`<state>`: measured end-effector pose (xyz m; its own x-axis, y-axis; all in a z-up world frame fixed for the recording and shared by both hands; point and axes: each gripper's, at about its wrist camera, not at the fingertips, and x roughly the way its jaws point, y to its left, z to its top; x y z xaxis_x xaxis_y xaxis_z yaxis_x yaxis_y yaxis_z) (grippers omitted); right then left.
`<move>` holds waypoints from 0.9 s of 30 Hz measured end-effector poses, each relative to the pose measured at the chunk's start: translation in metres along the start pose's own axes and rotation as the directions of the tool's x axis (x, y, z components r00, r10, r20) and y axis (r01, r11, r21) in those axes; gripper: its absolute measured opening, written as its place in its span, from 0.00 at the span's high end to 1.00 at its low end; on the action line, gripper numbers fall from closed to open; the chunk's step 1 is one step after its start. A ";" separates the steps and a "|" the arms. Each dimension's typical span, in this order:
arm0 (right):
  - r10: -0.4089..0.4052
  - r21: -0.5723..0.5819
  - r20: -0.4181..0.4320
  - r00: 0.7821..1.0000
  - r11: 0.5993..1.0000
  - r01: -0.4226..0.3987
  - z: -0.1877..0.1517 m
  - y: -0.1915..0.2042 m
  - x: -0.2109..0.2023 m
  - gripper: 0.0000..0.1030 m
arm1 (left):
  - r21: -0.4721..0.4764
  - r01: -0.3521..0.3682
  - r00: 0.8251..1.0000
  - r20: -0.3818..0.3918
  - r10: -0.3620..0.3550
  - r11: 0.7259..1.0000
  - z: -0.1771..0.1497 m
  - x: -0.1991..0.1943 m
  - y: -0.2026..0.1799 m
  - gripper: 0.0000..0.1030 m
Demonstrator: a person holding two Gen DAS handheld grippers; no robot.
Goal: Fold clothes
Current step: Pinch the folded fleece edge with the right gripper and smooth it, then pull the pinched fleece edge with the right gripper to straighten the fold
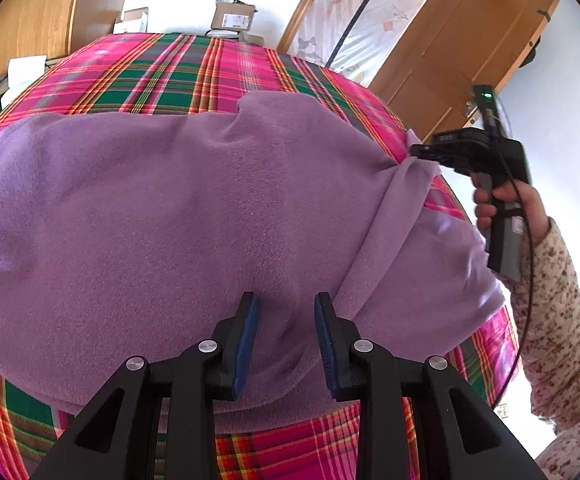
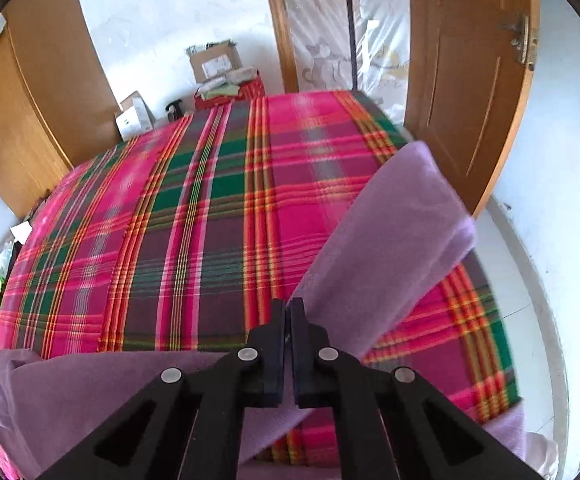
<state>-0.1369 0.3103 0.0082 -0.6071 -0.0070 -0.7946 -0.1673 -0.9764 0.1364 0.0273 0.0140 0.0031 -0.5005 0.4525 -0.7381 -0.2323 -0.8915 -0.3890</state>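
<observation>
Across the plaid bedspread [image 1: 218,68] of pink, green and red: a purple fleece garment [image 1: 170,208], spread wide and covering most of the near half of the bed. Over its near edge, the left gripper [image 1: 286,304], jaws apart, blue-padded fingers [image 1: 248,340] hovering just above the fleece with nothing between them. At the garment's right side, the right gripper [image 1: 422,152], clamped on a bunched corner of fleece and lifting it off the bedspread, fabric pulled into taut folds toward the pinch; held by a hand [image 1: 498,204] in a floral-patterned sleeve [image 1: 562,320], slightly blurred. From the right wrist view: right gripper [image 2: 289,308] with jaws pressed together, a thin edge of the purple fleece garment [image 2: 390,240] caught between them, a wide flap rising to the right and more fleece lying below. Beyond the bed: cardboard boxes [image 1: 232,20] against a white wall, and a wooden door [image 2: 466,80] standing open.
</observation>
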 end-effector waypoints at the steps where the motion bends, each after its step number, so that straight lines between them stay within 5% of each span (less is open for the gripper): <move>1: 0.006 0.009 0.010 1.000 1.000 -0.007 -0.001 -0.004 -0.006 0.98 | 0.000 -0.002 1.000 0.000 0.002 1.000 0.000 0.000 -0.001 0.71; 8: 0.025 0.067 0.039 0.999 0.997 -0.028 -0.017 -0.032 -0.032 0.98 | 0.013 0.003 1.000 0.011 -0.003 1.000 0.000 -0.004 -0.008 0.71; 22: 0.072 0.106 0.043 0.996 0.991 -0.076 -0.025 -0.047 -0.033 0.98 | 0.311 -0.112 0.994 0.046 0.103 0.944 -0.012 0.004 -0.065 0.69; 27: 0.088 0.110 0.065 0.994 0.989 -0.094 -0.029 -0.051 -0.039 0.98 | 0.301 -0.121 0.992 0.010 0.124 0.946 -0.006 0.019 -0.069 0.69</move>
<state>-0.0817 0.3544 0.0147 -0.6688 -0.0784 -0.7393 -0.1940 -0.9415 0.2754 0.0387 0.0842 0.0120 -0.5336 0.3385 -0.7751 -0.4100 -0.9051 -0.1130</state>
